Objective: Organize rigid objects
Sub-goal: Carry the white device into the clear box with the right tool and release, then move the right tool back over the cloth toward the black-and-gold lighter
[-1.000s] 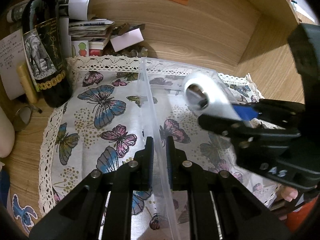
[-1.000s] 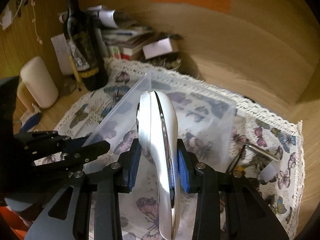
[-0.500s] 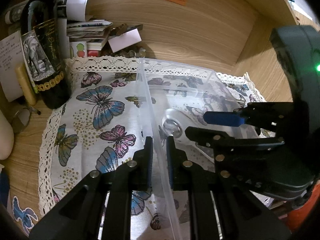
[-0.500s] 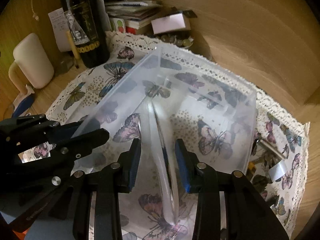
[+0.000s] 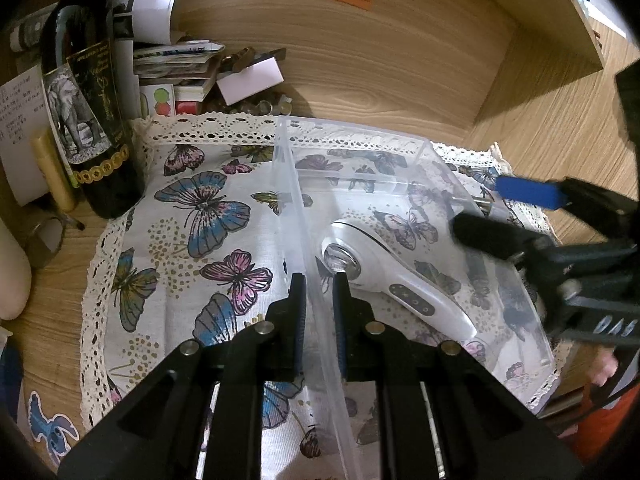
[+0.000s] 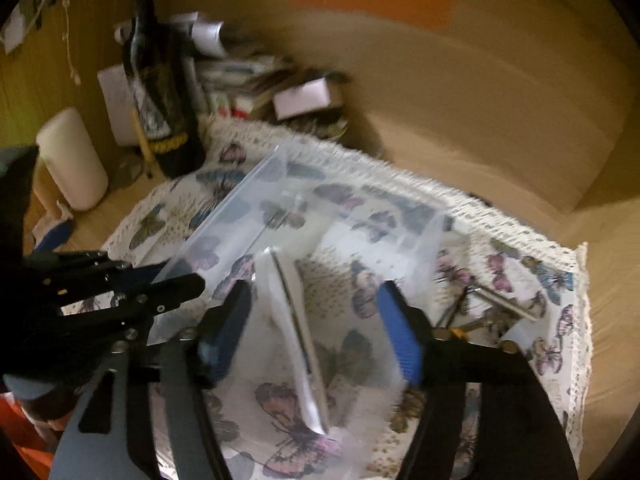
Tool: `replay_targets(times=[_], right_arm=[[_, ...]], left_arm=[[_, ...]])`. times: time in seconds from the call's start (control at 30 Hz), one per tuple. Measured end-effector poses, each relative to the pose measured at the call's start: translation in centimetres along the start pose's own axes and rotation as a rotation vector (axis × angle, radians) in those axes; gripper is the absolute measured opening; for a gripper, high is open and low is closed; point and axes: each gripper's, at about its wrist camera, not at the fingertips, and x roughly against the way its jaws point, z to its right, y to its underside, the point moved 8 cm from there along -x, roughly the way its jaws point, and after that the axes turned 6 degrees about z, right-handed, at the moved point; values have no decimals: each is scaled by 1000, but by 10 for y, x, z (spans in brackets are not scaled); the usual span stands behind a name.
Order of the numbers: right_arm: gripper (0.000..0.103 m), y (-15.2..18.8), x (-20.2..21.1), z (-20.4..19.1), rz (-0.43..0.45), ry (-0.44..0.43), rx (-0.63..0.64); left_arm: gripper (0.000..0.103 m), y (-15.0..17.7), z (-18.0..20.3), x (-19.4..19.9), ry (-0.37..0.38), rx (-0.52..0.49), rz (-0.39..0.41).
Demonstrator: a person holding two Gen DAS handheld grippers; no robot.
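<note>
The left hand-held gripper (image 5: 318, 312) pinches the near wall of the clear plastic box (image 5: 424, 148) on the butterfly cloth (image 5: 180, 240). The right hand-held gripper (image 6: 316, 320) has just been opening and stands wide, nothing between its pads. Below it the white device (image 5: 384, 268) lies loose in the box.

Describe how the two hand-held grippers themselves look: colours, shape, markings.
Both are black plastic. The left hand-held gripper has two straight fingers with dark blue pads, ribbed frames and round silver screws. The right hand-held gripper has the same build, its bright blue pads plain to see. White lettering marks its body in the left wrist view. No cables or sleeves are clearly visible.
</note>
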Motion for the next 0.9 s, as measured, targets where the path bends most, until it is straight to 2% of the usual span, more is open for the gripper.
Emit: replay_targets(times=[0.17,0.33,0.47,0.57,0.73,0.9], right_arm=[[75,-1,23,26,63,61,-42],[87,10,48,65,96,144,-99],[89,34,51,94,45,214,-134],[89,55,47,109,-3,232,-169],[89,84,41,115,-73,208,-226],[88,114,35,105,-124,149,-246]], left_arm=[[13,0,2,5,-16,-12,5],[13,-1,5,4,-39,-23,0],[13,-1,7,3,-52,-23,-5],[13,-1,7,3,-59,-23,-9],[13,-1,8,2,-74,-27,-14],[13,-1,9,2,-82,-22,-17]])
